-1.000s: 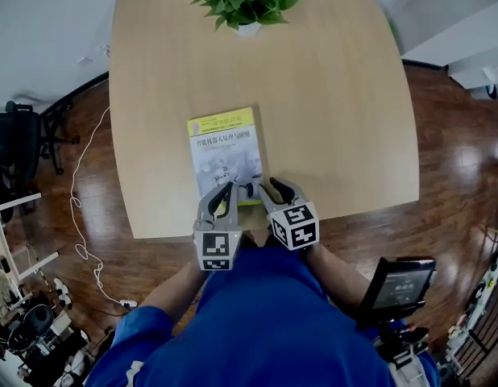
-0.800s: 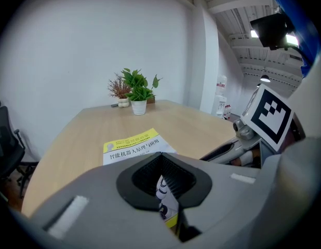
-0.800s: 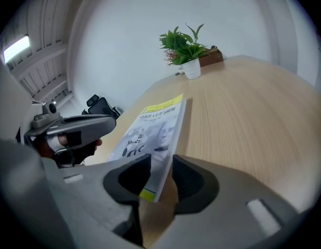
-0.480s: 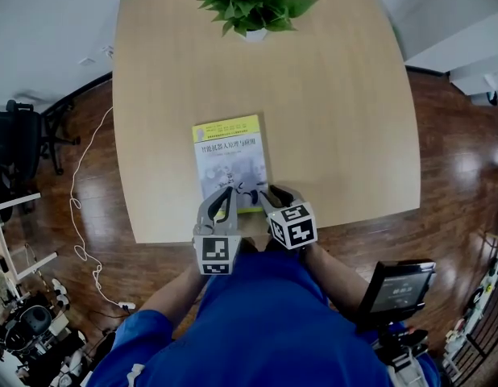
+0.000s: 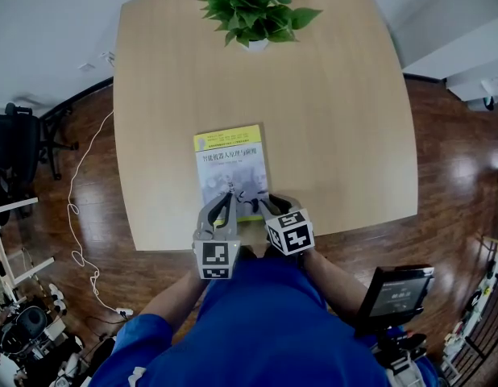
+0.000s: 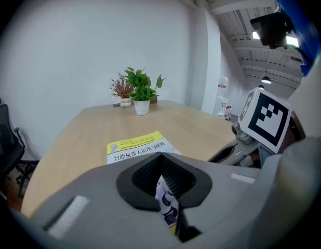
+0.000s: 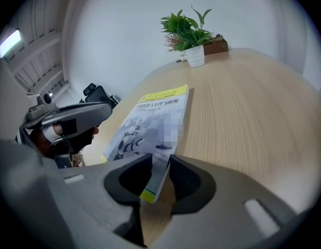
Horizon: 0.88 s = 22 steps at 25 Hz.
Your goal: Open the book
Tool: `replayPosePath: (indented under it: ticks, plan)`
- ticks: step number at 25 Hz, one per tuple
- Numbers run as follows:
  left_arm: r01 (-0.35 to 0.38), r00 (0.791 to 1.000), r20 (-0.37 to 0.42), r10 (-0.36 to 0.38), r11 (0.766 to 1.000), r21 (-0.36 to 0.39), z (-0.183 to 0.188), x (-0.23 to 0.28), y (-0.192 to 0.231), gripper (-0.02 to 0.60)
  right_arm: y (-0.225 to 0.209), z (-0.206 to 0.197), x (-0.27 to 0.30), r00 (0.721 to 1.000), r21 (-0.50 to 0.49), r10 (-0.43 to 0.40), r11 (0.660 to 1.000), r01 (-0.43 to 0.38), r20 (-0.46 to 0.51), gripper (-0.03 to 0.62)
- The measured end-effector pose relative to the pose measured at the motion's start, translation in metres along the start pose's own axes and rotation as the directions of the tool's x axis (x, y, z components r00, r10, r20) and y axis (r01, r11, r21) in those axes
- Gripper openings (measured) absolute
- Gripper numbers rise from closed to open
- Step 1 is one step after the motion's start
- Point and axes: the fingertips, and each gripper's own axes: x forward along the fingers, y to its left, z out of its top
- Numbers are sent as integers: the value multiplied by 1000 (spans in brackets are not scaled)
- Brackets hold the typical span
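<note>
Jaws of my right gripper (image 7: 159, 174) are closing round the near right corner of the book (image 5: 230, 168) at lower centre, not yet pinching, my left gripper (image 6: 164, 184) spread over its near edge, so I judge a cover lift imminent on the shut book lying on the table (image 5: 338, 119), plant (image 5: 249, 6) at top.

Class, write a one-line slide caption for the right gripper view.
Right gripper, jaws closing round the near corner of a book lying on a wooden table, potted plant at the far end.
</note>
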Motion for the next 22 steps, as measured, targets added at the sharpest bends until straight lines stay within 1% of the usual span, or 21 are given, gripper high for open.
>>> replayPosePath:
  ticks: [9, 12, 16, 19, 22]
  plan:
    - [3, 1000, 6, -3, 1000, 3, 0, 5, 1, 8, 2, 3, -3, 1000, -47, -27, 999, 27, -7, 106]
    - [2, 1000, 11, -2, 1000, 0, 2, 5, 0, 8, 2, 3, -6, 1000, -43, -25, 999, 24, -8, 94]
    - [-2, 1000, 17, 2, 1000, 1, 3, 4, 1, 8, 0, 2, -9, 1000, 12, 5, 1000, -5, -6, 58]
    - [-2, 1000, 19, 2, 1000, 1, 2, 3, 1, 8, 0, -1, -10, 999, 60, 43, 997, -42, -9, 54]
    - [-7, 1000, 19, 7, 1000, 0, 2, 1, 3, 8, 3, -4, -11, 995, 116, 97, 989, -95, -12, 54]
